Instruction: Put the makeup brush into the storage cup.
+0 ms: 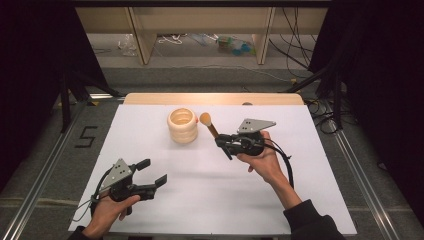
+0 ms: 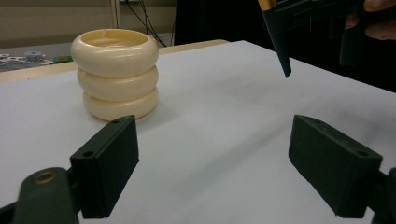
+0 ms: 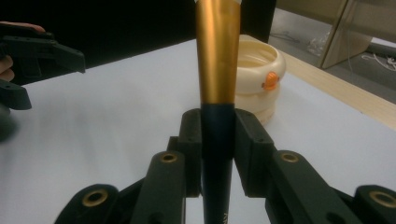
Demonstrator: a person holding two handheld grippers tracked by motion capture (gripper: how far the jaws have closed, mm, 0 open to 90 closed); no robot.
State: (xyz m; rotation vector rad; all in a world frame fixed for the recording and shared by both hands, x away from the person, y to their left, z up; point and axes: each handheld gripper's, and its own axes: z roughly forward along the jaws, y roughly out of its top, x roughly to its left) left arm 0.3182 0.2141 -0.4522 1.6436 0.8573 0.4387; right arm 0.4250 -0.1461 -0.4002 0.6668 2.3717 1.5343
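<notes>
Right fingers (image 3: 217,154) pinching brush (image 3: 217,70) held up beside cup (image 1: 182,125), left fingers (image 2: 229,163) wide open, empty; could tip cup with a bump, or slip out.

Black two-jaw tongs (image 1: 227,142), grey three-cornered plates, brass-ringed screw holes, trailing cables, dark sleeve (image 1: 312,222).

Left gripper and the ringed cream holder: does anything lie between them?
Nothing: in the high view, bare white table separates the left gripper from the holder.
</notes>
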